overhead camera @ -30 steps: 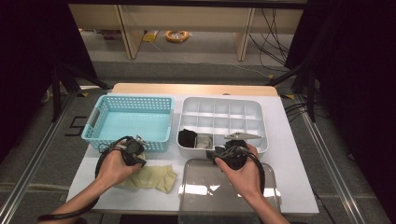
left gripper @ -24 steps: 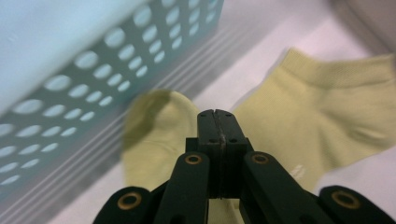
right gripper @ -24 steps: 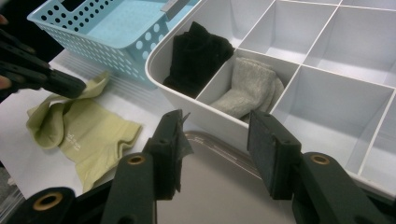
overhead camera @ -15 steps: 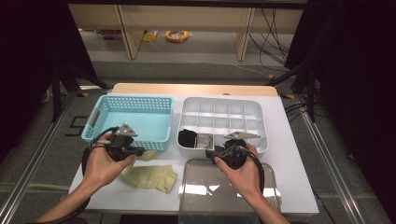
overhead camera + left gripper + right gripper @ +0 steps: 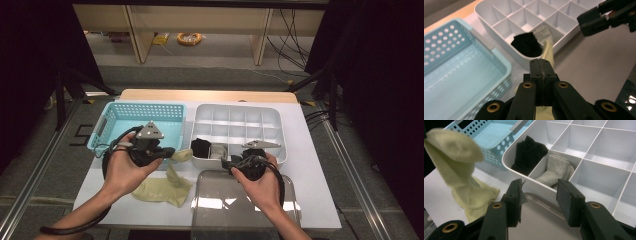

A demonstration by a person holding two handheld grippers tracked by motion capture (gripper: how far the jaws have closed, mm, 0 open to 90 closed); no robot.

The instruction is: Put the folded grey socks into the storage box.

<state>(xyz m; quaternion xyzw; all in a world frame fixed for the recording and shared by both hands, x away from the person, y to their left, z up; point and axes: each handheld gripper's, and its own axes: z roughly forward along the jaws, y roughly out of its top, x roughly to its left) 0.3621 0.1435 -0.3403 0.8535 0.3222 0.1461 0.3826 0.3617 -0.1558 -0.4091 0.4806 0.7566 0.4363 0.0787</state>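
Now the left tongs are clenched on one end of the pale yellow fabric sock, and compared with a second ago that end is lifted off the white counter; before, the sock lay flat under the hand. Its lower part still drapes on the counter, just in front of the light-blue perforated plastic basket. Right tongs stand released and empty, parked over the clear plastic lid, unmoved. White compartment tray already holds a black sock and a grey sock in neighbouring front cells. Likely next: carry the yellow sock to a free cell.
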